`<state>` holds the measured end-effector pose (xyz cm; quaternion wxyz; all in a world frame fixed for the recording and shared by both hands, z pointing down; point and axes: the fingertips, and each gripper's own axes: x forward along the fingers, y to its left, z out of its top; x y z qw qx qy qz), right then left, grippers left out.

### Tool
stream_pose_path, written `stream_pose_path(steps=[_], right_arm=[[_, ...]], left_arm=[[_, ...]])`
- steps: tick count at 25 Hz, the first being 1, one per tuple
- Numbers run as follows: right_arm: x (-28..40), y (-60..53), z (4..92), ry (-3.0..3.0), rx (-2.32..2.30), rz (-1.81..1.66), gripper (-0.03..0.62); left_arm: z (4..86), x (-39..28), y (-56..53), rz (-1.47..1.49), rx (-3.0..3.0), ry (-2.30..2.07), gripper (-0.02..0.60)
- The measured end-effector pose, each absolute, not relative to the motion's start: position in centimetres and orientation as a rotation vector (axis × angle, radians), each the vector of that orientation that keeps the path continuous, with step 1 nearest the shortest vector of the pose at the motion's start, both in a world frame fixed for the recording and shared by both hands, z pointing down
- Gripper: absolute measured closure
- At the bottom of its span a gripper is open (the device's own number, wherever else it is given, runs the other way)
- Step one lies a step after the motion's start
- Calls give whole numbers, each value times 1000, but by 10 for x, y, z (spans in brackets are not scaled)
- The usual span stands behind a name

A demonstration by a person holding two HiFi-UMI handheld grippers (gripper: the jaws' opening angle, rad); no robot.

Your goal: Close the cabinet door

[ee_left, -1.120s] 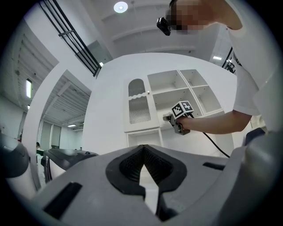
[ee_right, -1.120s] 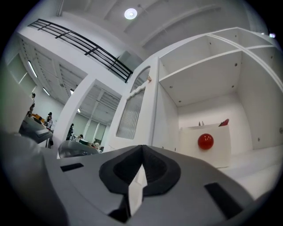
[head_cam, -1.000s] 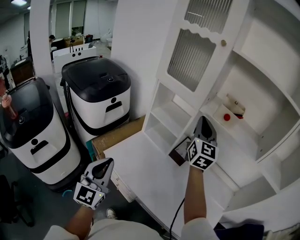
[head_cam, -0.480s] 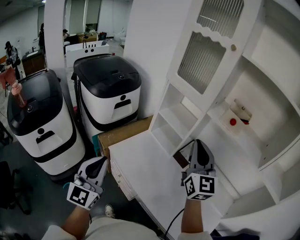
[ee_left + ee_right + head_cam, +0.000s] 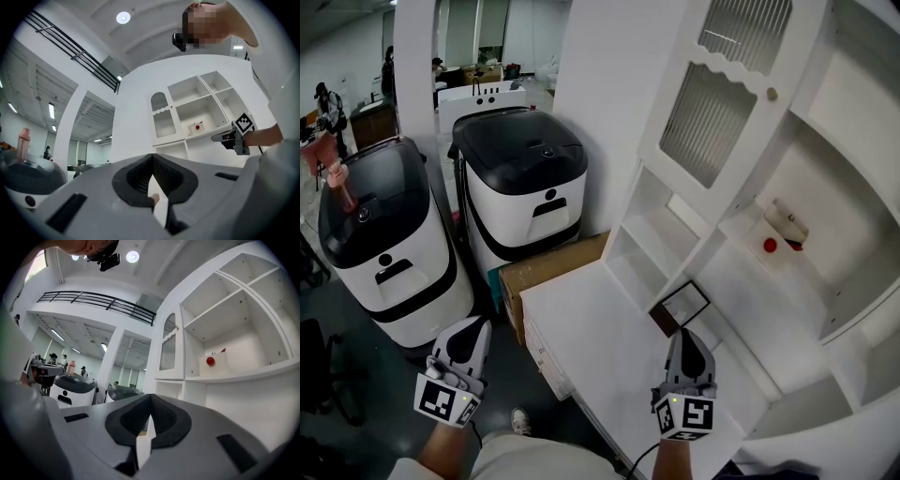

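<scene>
— Two grippers sit low; which is nearer the white cabinet door with the ribbed glass panel (image 5: pixel 711 98)?
— The right gripper (image 5: pixel 687 336), jaws pressed together on nothing. That door stands swung out, up and ahead of it, long edge upright, small round knob (image 5: pixel 772 94) on the free side. The left gripper (image 5: pixel 472 328), likewise closed and empty, hangs well apart, over by the black-lidded white machines (image 5: pixel 520 178).

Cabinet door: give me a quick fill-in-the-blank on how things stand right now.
The door stands ____. The right claw is ____, with nothing in it. The small ball is ____ in colour.
Missing words: open; shut; red.
</scene>
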<state>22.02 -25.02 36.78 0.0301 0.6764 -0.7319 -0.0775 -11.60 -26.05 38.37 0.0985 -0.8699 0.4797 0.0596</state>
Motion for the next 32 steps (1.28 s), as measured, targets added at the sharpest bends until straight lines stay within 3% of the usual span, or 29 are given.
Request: stream_pose_path(steps=[32], right_arm=[[214, -246, 369, -2261, 2046, -241, 597]], left_arm=[[379, -114, -255, 254, -2588, 1416, 575]])
